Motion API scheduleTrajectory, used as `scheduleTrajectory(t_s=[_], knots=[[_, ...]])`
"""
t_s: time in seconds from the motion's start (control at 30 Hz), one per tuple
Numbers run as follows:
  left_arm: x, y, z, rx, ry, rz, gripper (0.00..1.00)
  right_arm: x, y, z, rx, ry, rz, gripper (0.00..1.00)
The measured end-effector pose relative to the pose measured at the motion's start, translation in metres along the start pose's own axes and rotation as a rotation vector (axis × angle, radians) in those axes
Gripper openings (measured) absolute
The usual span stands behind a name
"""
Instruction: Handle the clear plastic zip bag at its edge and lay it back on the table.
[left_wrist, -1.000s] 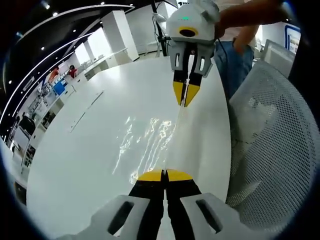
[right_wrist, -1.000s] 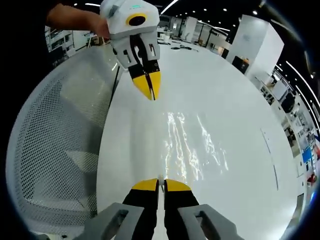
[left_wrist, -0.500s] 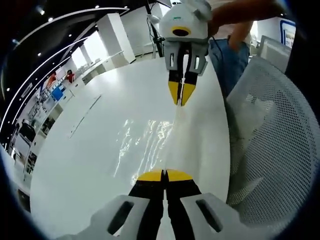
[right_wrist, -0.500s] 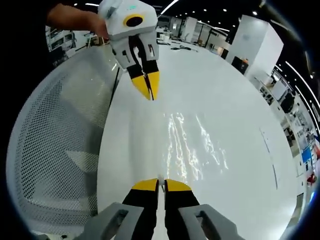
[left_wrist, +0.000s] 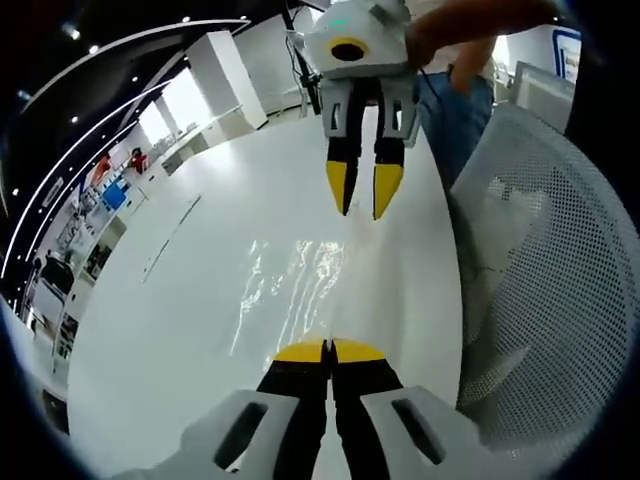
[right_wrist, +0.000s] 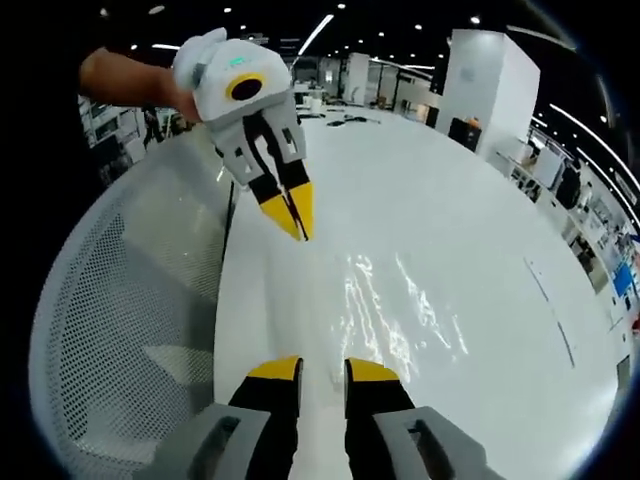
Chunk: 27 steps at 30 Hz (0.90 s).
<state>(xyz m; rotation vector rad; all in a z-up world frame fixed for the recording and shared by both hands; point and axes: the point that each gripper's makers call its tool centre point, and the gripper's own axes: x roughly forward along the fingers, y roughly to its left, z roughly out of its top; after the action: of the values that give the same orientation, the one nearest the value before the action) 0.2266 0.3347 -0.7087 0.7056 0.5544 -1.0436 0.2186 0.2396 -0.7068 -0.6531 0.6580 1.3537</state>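
Pinching zip bag (left_wrist: 300, 290) edge — left claw (left_wrist: 329, 352); right claw (right_wrist: 323, 370) parted.

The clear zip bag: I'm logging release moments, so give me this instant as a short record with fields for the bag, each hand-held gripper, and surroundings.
bag: clear plastic zip bag lying on the white table, glinting
left hand-held gripper: jaws shut at the bag's near edge; whether it pinches the film cannot be told
right hand-held gripper: jaws apart, no bag between them
bag hold: far edge free
surroundings: white mesh chair beside the table; a person's arm behind the left one
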Motion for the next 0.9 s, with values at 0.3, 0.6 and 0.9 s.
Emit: scheduleTrajectory(t_s=[0.3,0.6,0.9], knots=[[-0.001,0.001,-0.002,0.019,0.008,0.007,0.0,0.001,-0.01,0.01,0.01,-0.022,-0.03,0.13],[0.001,0.004,0.0,0.035,0.01,0.018,0.0,0.005,-0.018,0.013,0.049,-0.015,-0.051,0.12],[0.002,0.004,0.006,0.042,-0.003,0.025,0.0,0.017,-0.018,0.005,0.05,0.023,-0.029,0.1]])
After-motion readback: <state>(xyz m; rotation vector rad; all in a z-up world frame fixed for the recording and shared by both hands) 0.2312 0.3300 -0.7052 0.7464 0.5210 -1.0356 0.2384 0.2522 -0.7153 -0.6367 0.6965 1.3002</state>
